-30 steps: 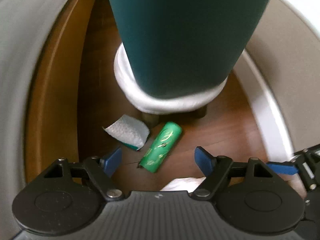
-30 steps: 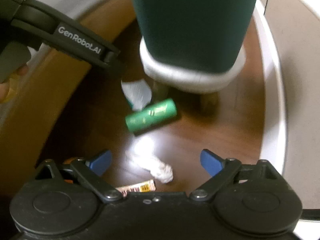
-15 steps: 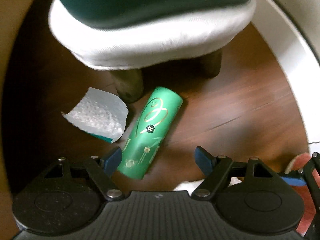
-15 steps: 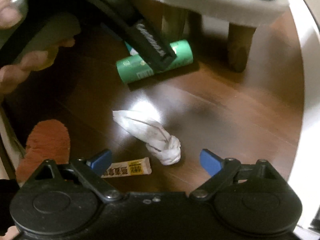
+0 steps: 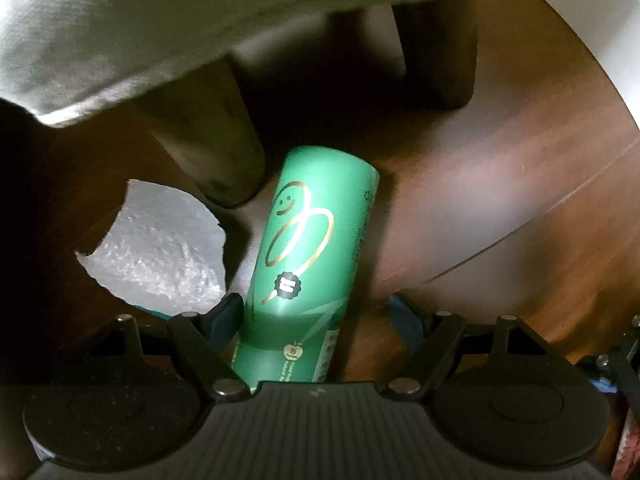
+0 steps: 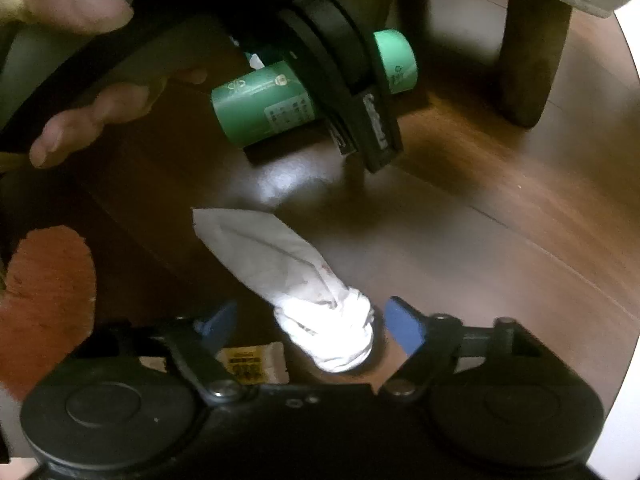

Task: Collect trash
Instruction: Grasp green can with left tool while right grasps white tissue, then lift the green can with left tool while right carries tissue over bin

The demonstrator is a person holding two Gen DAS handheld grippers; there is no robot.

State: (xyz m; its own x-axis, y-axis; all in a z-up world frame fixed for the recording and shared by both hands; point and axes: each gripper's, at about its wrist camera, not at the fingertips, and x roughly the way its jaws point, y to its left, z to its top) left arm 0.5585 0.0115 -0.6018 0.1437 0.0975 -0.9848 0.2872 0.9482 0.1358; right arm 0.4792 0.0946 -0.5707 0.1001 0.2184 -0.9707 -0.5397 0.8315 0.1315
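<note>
Left wrist view: the left gripper (image 5: 316, 316) is low over the dark wooden floor (image 5: 500, 216), its fingers spread wide on either side of a green tube (image 5: 308, 264) that lies on the floor pointing away from the camera. The left blue fingertip (image 5: 228, 314) is just beside the tube's left flank — whether it touches is hard to tell — while the right one stands clear of it. A torn silvery wrapper (image 5: 160, 256) lies just left of the tube. Beyond both stands a stool leg (image 5: 216, 148), under a pale cushioned edge (image 5: 140, 32).

Right wrist view: the right gripper (image 6: 310, 322) also has its fingers wide open, holding nothing. A crumpled white tissue (image 6: 304, 284) lies on the floor between them, its knotted end nearest the camera. A small yellow-labelled packet (image 6: 252, 362) sits near the left finger. Farther off, the other gripper straddles the green tube — the person's hand (image 6: 80, 80) grips its handle at upper left.
</note>
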